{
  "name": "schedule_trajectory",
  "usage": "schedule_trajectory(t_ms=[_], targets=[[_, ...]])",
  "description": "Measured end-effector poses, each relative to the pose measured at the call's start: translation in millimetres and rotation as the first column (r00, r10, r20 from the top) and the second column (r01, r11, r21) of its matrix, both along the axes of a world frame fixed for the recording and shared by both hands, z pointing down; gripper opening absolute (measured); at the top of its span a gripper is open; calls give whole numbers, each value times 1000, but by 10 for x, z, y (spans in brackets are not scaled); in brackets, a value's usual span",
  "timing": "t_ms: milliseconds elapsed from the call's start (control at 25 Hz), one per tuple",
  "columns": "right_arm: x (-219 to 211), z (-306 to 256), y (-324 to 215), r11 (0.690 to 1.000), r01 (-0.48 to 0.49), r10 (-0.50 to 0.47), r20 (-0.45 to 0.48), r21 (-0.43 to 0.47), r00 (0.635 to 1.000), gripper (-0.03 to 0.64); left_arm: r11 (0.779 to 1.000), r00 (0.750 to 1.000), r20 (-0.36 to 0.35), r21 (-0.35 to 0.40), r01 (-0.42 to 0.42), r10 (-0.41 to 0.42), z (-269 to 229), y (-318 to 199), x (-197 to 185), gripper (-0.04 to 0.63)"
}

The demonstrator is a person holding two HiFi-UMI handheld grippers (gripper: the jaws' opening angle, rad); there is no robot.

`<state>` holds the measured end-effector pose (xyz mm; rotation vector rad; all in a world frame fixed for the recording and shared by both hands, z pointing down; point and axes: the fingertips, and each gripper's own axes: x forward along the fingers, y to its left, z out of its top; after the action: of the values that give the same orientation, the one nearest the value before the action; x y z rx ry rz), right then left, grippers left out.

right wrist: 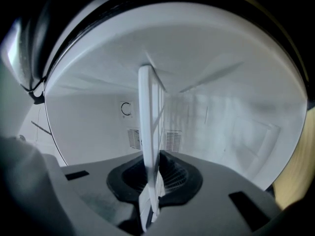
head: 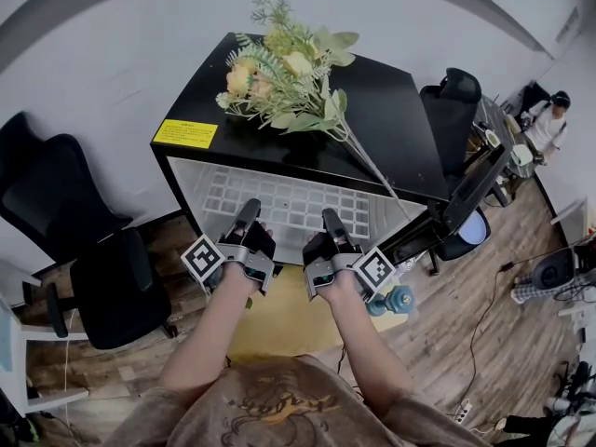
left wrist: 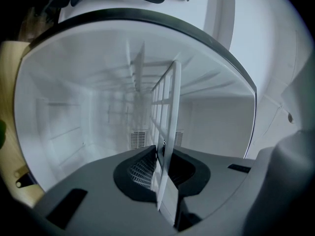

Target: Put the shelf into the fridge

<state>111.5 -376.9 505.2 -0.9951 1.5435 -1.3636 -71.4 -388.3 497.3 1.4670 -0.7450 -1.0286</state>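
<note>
While both tools pinch its front rim, the shelf [head: 296, 205] lies roughly level, partly inside the fridge [head: 396, 110], long axis across the fridge mouth. Toward the fridge's left wall, the left tool [head: 250, 210] is clamped on that rim; toward the right wall, the right tool [head: 331, 220] grips it likewise. From both, the shelf runs straight toward the fridge's back wall. Neither hand sits nearer, so an even forward push seems called for.
</note>
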Motion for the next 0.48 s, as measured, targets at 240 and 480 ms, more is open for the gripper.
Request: schedule_trajectory(t_ms=[240,480], targets=[[15,2,-41,1000,-8,8,-5,-1,1000,26,1000,1000,-8,1,1,-1,-15,-39,19,60],[16,-2,-67,1000,-15,15,-5,-2,1000,26,1000,1000,-12,13,0,0,-25,-69,23,61]])
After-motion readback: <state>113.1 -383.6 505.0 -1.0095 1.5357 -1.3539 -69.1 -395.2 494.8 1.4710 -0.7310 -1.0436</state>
